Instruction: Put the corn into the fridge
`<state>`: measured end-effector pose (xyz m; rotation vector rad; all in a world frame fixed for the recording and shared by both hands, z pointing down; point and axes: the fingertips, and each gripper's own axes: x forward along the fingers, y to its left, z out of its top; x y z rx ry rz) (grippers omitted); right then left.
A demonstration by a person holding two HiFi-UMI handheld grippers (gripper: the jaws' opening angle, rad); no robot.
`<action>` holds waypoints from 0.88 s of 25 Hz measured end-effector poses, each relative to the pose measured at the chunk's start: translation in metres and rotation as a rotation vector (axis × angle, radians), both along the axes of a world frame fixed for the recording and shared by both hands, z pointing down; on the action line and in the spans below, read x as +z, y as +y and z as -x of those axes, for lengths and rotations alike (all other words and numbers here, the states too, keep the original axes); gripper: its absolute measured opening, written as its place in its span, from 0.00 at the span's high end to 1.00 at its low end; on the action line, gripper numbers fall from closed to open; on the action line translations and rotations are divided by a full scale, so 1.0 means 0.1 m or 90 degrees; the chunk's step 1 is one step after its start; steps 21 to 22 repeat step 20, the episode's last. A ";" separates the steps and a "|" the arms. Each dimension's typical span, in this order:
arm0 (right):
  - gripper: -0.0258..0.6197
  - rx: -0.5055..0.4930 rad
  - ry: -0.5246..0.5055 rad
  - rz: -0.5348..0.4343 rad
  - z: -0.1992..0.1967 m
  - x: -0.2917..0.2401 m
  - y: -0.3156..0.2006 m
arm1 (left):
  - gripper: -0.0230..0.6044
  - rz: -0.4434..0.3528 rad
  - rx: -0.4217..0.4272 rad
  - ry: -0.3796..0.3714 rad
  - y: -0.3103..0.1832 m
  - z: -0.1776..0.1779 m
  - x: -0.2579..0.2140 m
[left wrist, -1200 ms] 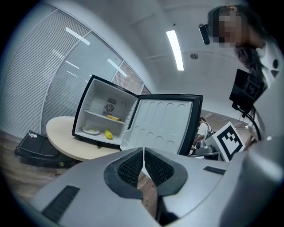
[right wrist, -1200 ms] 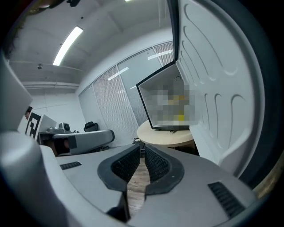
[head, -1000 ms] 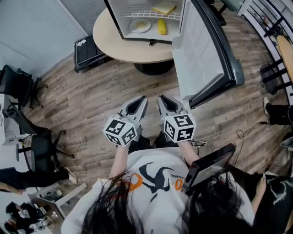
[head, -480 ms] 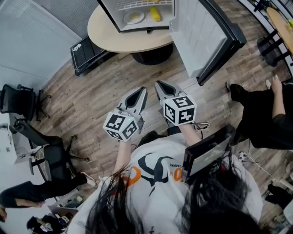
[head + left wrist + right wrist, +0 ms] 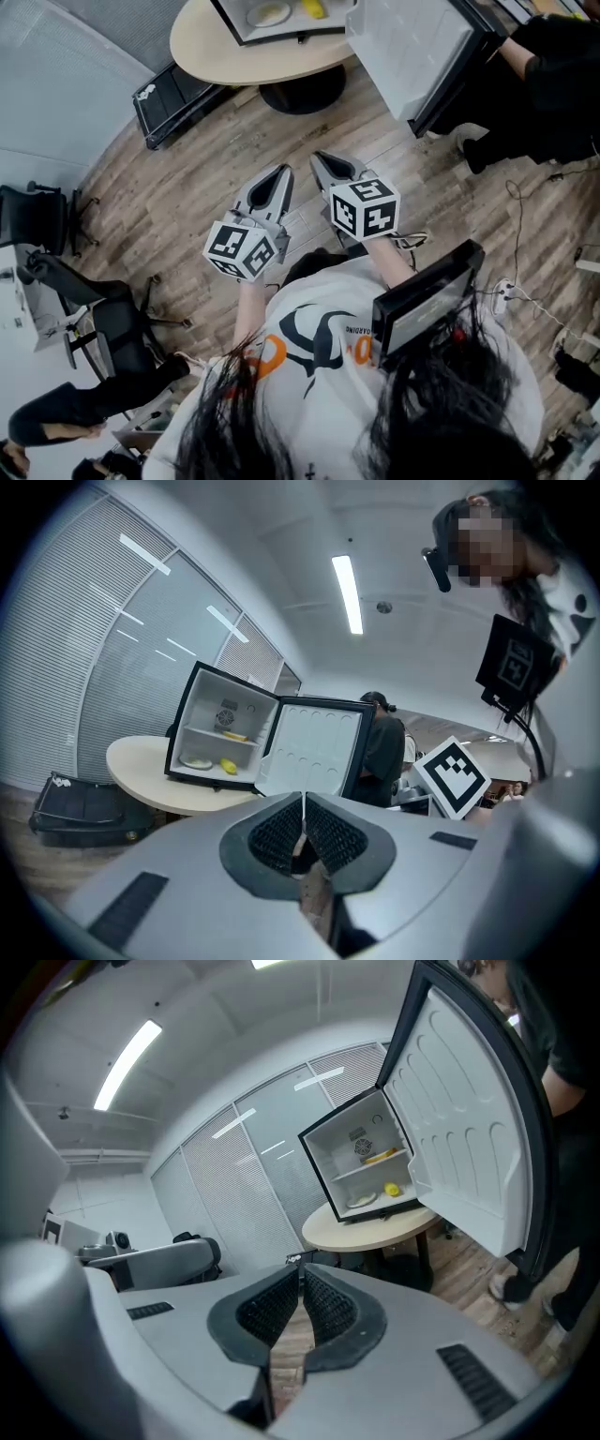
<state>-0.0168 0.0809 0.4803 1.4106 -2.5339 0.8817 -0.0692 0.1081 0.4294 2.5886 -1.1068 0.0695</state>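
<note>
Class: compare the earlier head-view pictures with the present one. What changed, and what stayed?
The fridge and table have slid toward the picture's top edge, and a person in black has moved up beside the fridge door. Nothing was grasped or released. The left gripper and right gripper stay shut, empty; the corn stays inside.

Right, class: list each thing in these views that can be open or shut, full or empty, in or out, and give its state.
Fridge: upright on the table, food inside.
Fridge door: wide open.
Corn: in the fridge, bottom level, beside the plate.
Left tool: shut, empty.
Right tool: shut, empty.
</note>
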 end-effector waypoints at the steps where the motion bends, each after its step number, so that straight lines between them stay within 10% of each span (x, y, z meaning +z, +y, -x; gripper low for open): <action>1: 0.91 0.002 0.002 -0.001 0.02 0.01 0.08 | 0.94 -0.003 0.001 0.002 0.08 0.02 0.01; 22: 0.91 0.009 0.040 -0.009 0.25 -0.02 0.59 | 0.94 -0.038 -0.009 0.025 0.55 0.41 -0.13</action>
